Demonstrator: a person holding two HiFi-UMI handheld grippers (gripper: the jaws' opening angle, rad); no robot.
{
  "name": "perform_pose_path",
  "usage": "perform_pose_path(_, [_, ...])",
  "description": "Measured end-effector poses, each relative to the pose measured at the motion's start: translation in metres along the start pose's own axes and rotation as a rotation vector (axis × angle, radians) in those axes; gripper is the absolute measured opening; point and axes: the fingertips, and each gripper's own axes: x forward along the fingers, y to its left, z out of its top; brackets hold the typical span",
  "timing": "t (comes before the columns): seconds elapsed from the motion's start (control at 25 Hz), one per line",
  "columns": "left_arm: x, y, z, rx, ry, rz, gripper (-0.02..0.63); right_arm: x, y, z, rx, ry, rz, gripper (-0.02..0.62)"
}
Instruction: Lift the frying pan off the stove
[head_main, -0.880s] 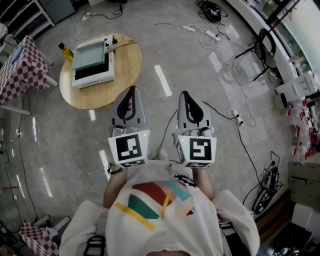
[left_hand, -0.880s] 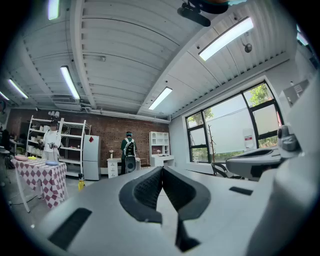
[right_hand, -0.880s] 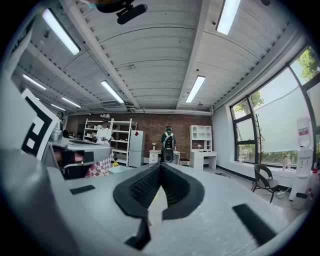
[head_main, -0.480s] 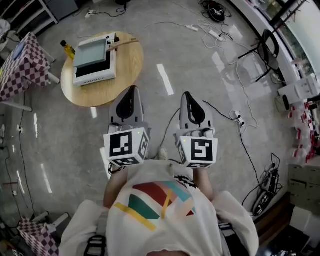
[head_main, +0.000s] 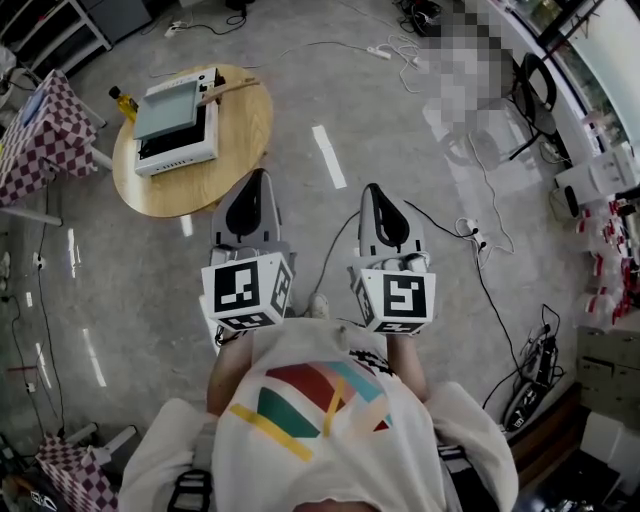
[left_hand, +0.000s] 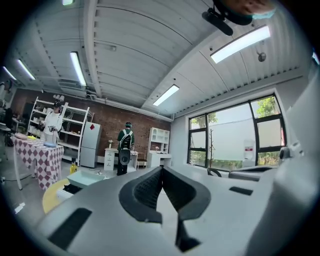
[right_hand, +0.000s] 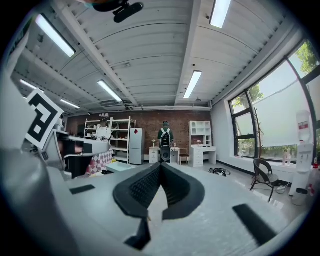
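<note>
Frying pan (head_main: 168, 108) on stove (head_main: 172, 152), round table (head_main: 200, 188) | bottle (head_main: 122, 101) beside | left gripper (head_main: 257, 177), right gripper (head_main: 369, 190): fingers pressed together, empty

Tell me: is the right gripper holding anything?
No, the right gripper has its fingers shut together, with nothing between them.

The left hand-held gripper (head_main: 258, 174) and right hand-held gripper (head_main: 369, 188) are smooth grey plastic. The round counter (head_main: 190, 196) is light wood.
</note>
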Motion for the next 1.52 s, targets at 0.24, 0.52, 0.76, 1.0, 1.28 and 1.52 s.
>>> perform_pose_path(0.24, [0.010,-0.010,-0.004,-0.021,-0.005,0.028,0.005,-0.003,-0.028,-0.011,0.013,0.015,-0.009,-0.006])
perform_pose_path(0.52, [0.027,-0.010,-0.003,-0.005,-0.009,0.052,0.005,0.000,-0.044,-0.017,-0.013,0.032,-0.004,-0.006])
perform_pose_path(0.76, [0.056,-0.011,0.014,0.093,-0.142,0.062,0.005,0.027,-0.061,-0.025,0.010,0.028,-0.020,-0.006])
perform_pose_path(1.0, [0.112,-0.001,0.013,0.088,-0.152,0.036,0.005,0.079,-0.067,-0.018,-0.055,0.033,-0.023,-0.006])
perform_pose_path(1.28, [0.194,0.014,0.013,0.076,-0.138,0.001,0.005,0.161,-0.081,-0.009,-0.093,0.052,-0.020,-0.006])
perform_pose_path(1.52, [0.267,0.034,0.032,0.104,-0.185,0.008,0.005,0.244,-0.099,0.011,-0.121,0.053,-0.020,-0.006])
